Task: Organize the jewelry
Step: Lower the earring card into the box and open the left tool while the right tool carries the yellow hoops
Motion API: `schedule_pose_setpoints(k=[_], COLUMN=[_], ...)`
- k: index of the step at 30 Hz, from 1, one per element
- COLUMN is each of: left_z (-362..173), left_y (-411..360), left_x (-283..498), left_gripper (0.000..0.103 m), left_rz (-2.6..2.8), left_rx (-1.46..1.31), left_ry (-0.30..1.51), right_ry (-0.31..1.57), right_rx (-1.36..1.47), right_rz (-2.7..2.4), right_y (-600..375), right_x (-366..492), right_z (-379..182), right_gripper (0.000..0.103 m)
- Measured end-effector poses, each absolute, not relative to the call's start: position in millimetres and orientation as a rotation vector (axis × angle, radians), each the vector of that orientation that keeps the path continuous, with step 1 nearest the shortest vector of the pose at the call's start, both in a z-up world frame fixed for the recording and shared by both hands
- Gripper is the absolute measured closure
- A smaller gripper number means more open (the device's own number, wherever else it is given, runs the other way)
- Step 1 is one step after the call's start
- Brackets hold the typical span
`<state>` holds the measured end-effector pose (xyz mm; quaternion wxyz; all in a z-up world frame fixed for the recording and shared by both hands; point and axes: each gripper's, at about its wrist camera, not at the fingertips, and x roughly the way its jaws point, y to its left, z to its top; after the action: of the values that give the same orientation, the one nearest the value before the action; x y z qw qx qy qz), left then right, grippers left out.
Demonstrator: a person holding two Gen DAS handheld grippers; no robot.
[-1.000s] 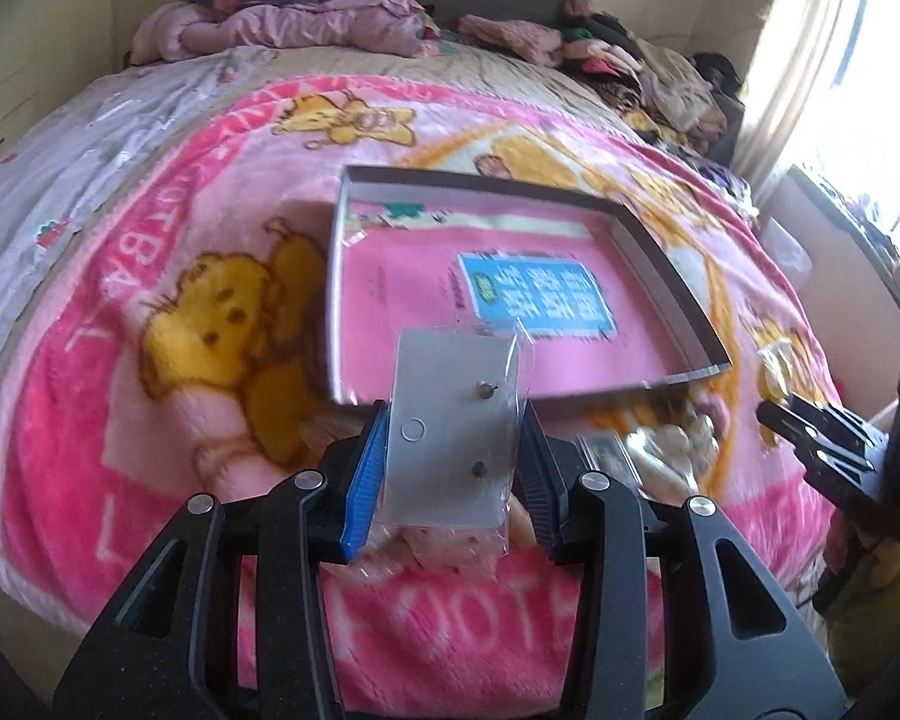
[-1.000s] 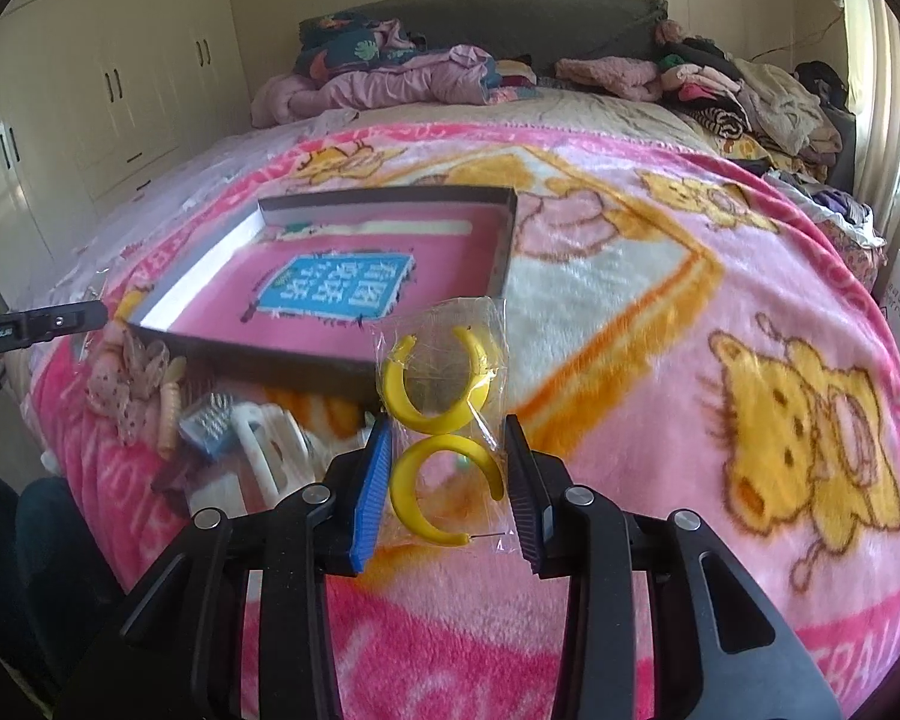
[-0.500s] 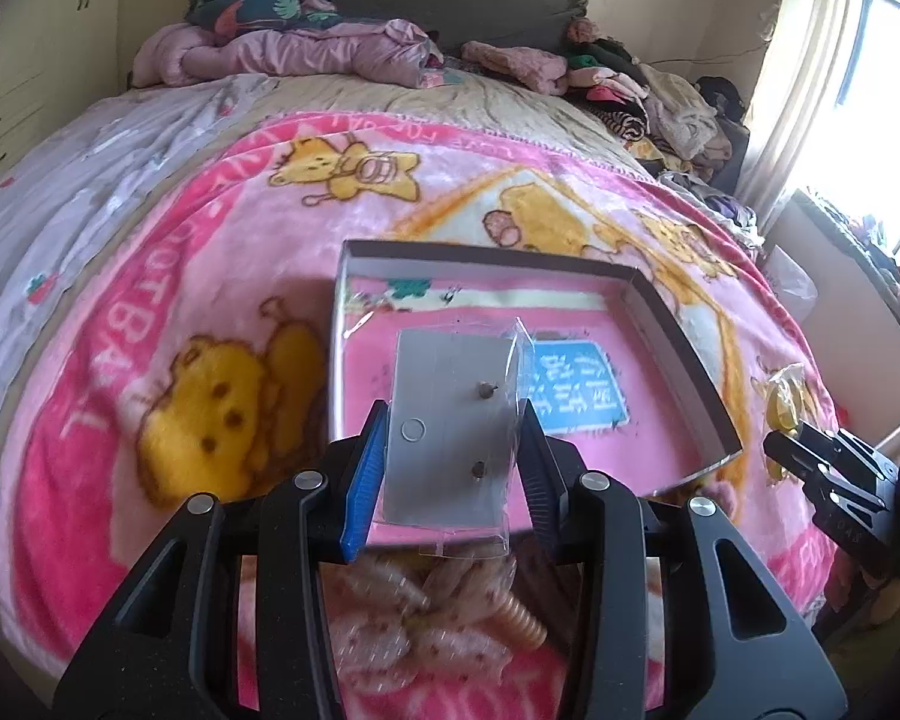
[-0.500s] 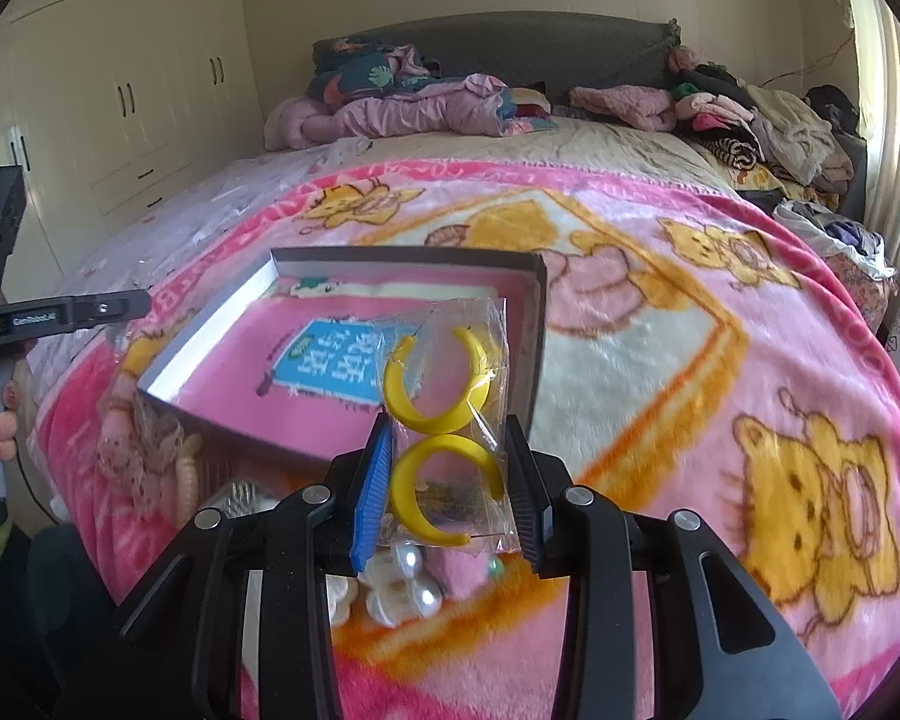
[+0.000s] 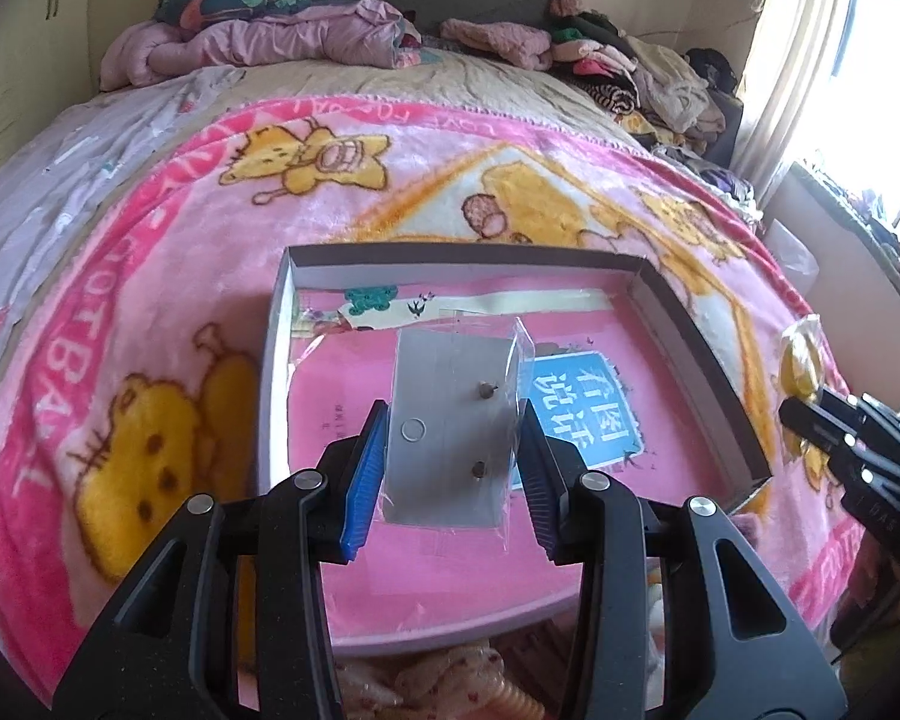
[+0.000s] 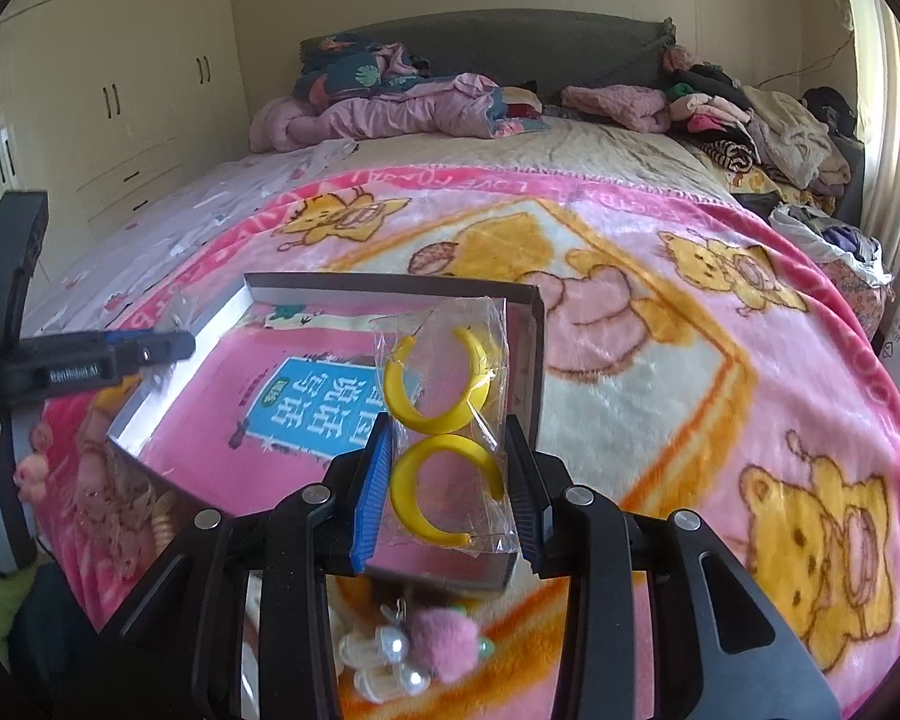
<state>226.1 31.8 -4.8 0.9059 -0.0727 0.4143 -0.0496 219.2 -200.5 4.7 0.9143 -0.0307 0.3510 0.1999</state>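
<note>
Grey stud card point(image 5: 450, 438) in clear sleeve, clamped by left gripper point(image 5: 453, 468). Yellow hoop earrings point(image 6: 444, 420), bagged, clamped by right gripper point(image 6: 450, 480). Both held over shallow box point(image 5: 696, 330).

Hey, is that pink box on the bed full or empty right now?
Nearly empty. The box shows its bare pink floor with a blue label; only a small clear packet lies in its far corner.
</note>
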Motion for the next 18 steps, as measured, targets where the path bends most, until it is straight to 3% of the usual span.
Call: schedule_pose_setpoints(k=[18], left_z=[-50.8], left_y=[35.1], left_x=[244.1], left_gripper=[0.068], left_rz=[-0.079], left_rx=[-0.111], left_ry=[0.943], right_ry=[0.833], right_rx=[-0.06], right_rz=[0.409], right_y=[-169.9], right_x=[264.6], right_z=[-34.5], right_gripper=[0.069])
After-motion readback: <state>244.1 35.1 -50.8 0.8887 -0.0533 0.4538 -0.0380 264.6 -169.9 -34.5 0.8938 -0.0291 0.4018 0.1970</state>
